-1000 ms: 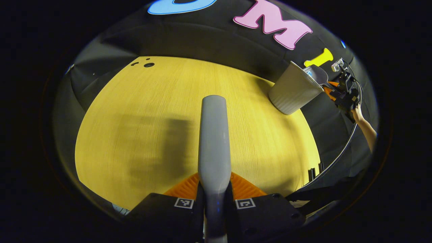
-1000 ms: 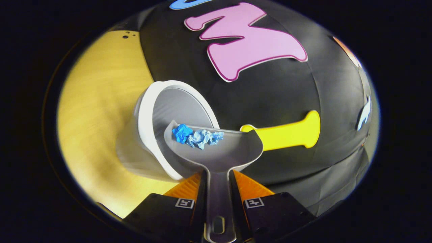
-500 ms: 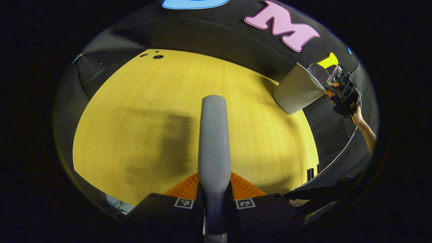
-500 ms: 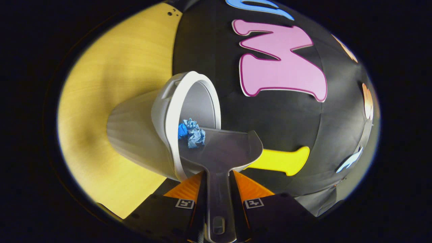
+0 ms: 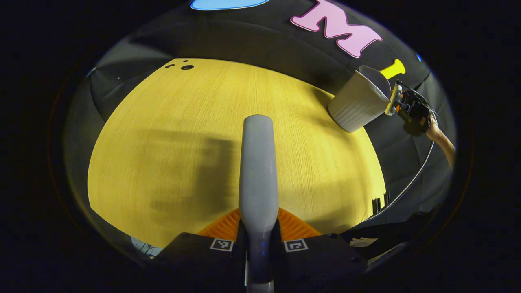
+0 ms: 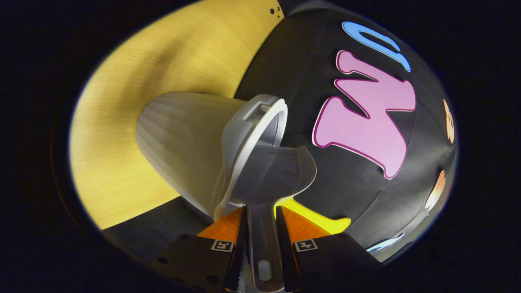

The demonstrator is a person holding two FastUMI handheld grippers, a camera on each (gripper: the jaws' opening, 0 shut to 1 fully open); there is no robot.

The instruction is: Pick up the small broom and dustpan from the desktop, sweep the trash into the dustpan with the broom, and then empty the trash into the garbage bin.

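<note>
In the right gripper view, the right gripper [image 6: 260,228] has its orange fingers [image 6: 223,224] clamped on the grey handle of the dustpan [image 6: 274,175]. The dustpan is tipped sideways, its open edge lying against the rim of the white garbage bin [image 6: 191,142], over the bin's mouth. No trash is visible on the pan. The bin stands at the edge of the yellow worktop [image 6: 134,81].

In the left gripper view, the left gripper [image 5: 259,230] has its fingers closed on the grey handle of the small broom [image 5: 257,162], which points out above the worktop. Farther off, a hand [image 5: 434,132] holds the right gripper beside the bin.
</note>
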